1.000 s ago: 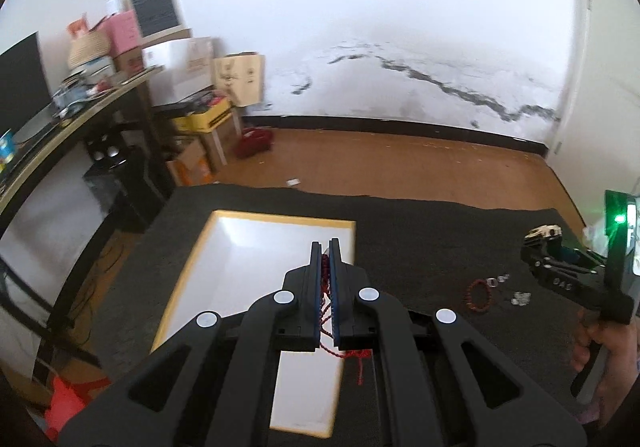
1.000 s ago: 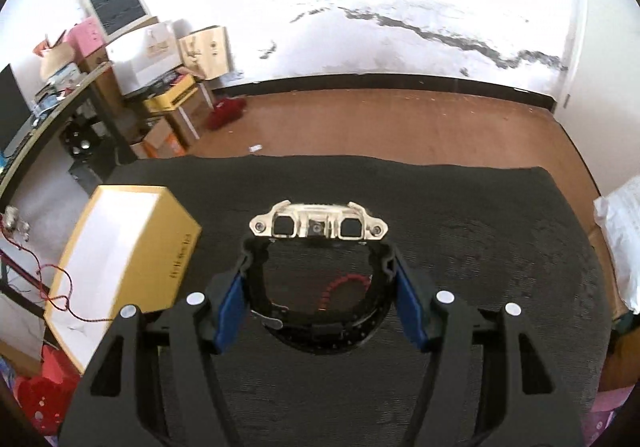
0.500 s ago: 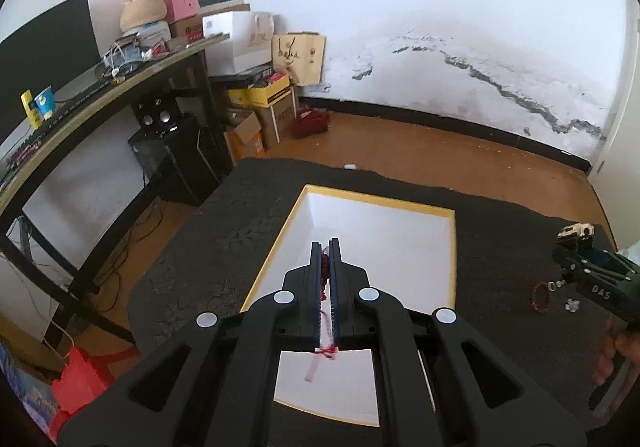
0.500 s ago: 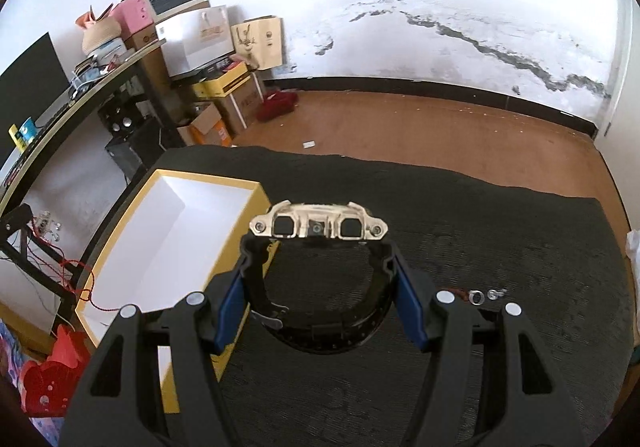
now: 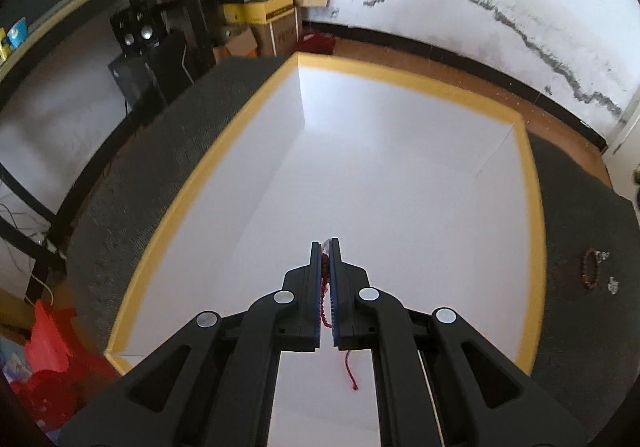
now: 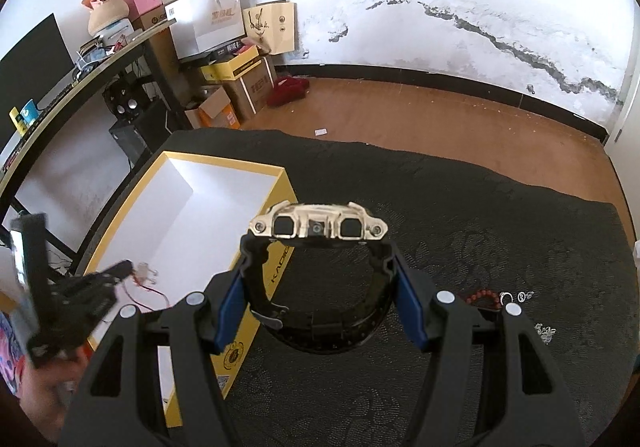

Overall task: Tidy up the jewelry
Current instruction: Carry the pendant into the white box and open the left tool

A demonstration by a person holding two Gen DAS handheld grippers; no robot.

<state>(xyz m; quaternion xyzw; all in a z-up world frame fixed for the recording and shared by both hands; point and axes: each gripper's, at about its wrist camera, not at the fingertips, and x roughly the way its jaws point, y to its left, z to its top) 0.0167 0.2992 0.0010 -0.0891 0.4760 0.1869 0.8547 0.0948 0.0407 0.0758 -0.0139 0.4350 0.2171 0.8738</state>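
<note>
My left gripper [image 5: 326, 247] is shut on a red cord necklace [image 5: 325, 287], whose loose end [image 5: 351, 375] hangs below the jaws. It sits low over the white inside of the open yellow box [image 5: 534, 247]. In the right wrist view the left gripper [image 6: 124, 271] is blurred at the box's near left corner, the necklace's pendant [image 6: 144, 274] dangling at its tip. My right gripper [image 6: 319, 251] is shut on a watch by its black strap [image 6: 320, 343], the gold case [image 6: 318, 225] upward, just right of the yellow box [image 6: 224, 167].
On the black table cover [image 6: 440, 207] to the right lie a dark red bead bracelet [image 6: 482, 297], small rings [image 6: 506, 297] and silver bits [image 6: 544, 331]. A hand [image 6: 48, 387] holds the left tool. A desk, speakers and cartons stand at the left.
The left gripper sank toward the box with the necklace, so the box now fills its view. The right gripper carried the watch leftward, close beside the box.
</note>
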